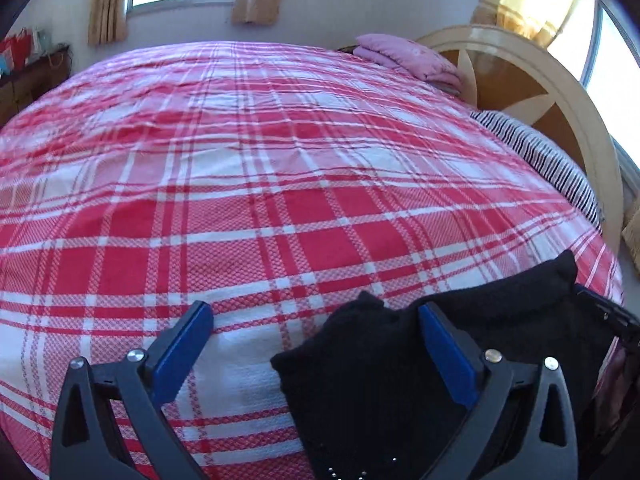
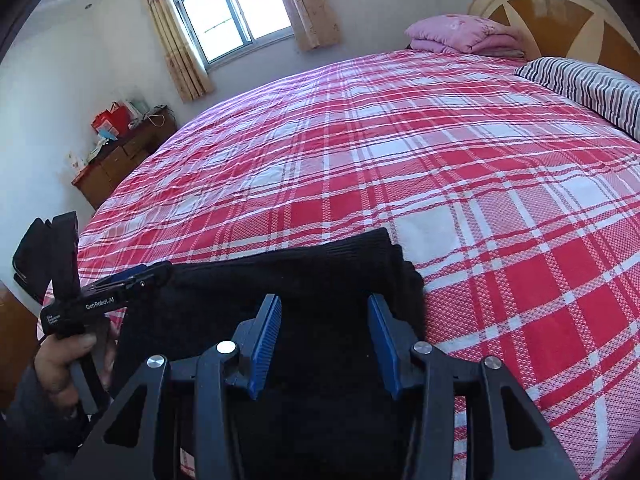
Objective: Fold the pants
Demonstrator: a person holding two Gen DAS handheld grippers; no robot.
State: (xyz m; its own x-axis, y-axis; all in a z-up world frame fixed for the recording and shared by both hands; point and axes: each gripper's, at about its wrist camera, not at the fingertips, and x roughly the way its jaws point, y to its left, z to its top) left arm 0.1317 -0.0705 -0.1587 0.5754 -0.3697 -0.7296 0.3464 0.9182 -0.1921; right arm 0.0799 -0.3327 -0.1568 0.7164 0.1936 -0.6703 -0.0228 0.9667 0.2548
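The black pants (image 1: 372, 364) lie bunched at the near edge of the bed with the red and white plaid cover (image 1: 280, 184). My left gripper (image 1: 316, 312) is open, with its right finger (image 1: 444, 352) resting over the pants and its left finger over bare cover. In the right wrist view the pants (image 2: 320, 272) lie folded under my right gripper (image 2: 324, 312), which is open above them. The left gripper (image 2: 132, 276) shows there at the pants' left end, held by a hand.
A striped pillow (image 2: 592, 88) and a folded pink quilt (image 2: 464, 34) lie by the cream headboard (image 1: 552, 92). A wooden dresser (image 2: 120, 156) with boxes stands by the far wall under a curtained window (image 2: 236, 12). A dark chair (image 2: 32, 252) stands at the bed's left.
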